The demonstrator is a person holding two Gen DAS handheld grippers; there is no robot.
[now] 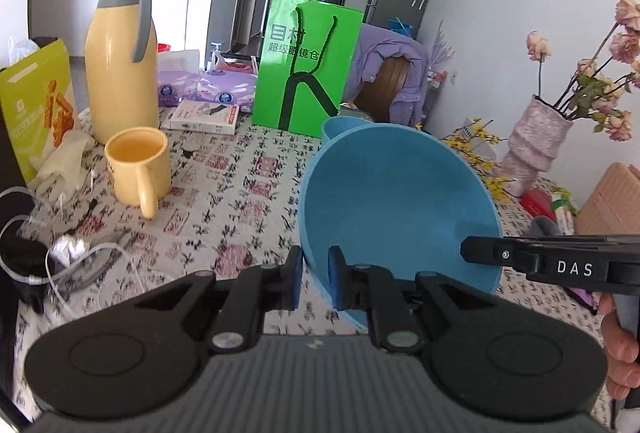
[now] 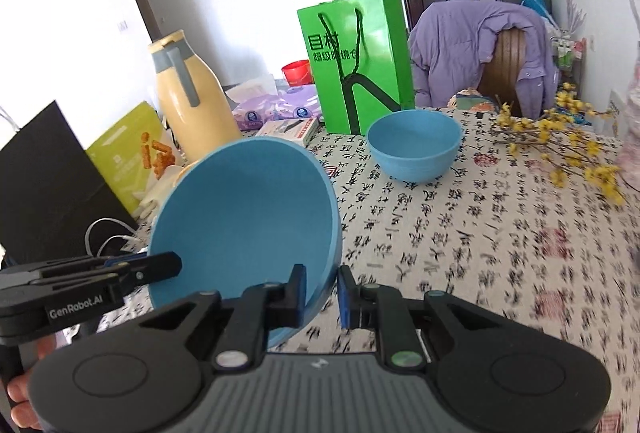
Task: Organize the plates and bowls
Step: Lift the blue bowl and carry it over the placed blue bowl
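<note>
A blue bowl hangs tilted above the patterned tablecloth, held from both sides. My left gripper is shut on its near-left rim, one pad inside and one outside. My right gripper is shut on the opposite rim of the same blue bowl. Each gripper shows in the other's view: the right gripper at the bowl's right edge, the left gripper at its left edge. A second blue bowl stands upright on the table by the green bag; in the left wrist view this second bowl peeks out behind the held one.
A yellow mug, a yellow thermos jug and a green paper bag stand on the table. Cables lie at the left. A vase with flowers and yellow flower sprigs are at the right. A chair with a purple jacket stands behind.
</note>
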